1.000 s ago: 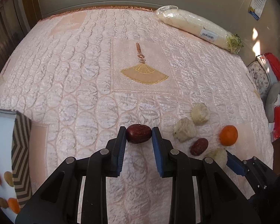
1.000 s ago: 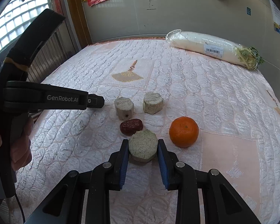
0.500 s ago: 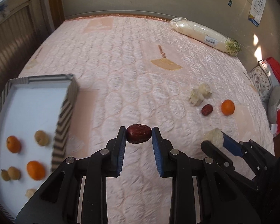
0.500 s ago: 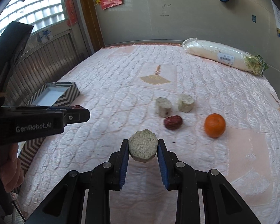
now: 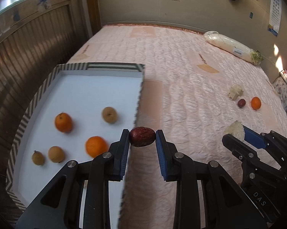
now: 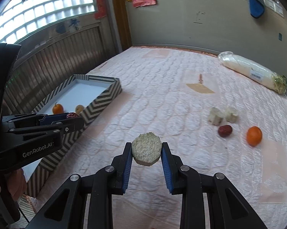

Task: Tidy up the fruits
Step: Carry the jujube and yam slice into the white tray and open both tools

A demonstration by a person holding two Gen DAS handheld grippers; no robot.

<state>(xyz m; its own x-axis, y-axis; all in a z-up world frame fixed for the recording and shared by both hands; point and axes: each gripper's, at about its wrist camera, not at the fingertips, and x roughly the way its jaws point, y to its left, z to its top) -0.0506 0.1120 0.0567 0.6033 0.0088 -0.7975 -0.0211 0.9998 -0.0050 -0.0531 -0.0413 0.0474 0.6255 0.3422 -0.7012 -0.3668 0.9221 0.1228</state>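
Red date (image 5: 142,136) clamped between left hand-held gripper (image 5: 142,140) pads.

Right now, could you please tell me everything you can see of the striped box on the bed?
The striped box is a shallow, open, rectangular tray that looks like cardboard, with black-and-white chevron walls outside and a plain white floor inside. It sits flat on the pink quilt, near the bed's edge by the wooden panelling. Inside lie two oranges and three small tan fruits, spread apart. The left claw, shut on a red date, hangs at its near wall.
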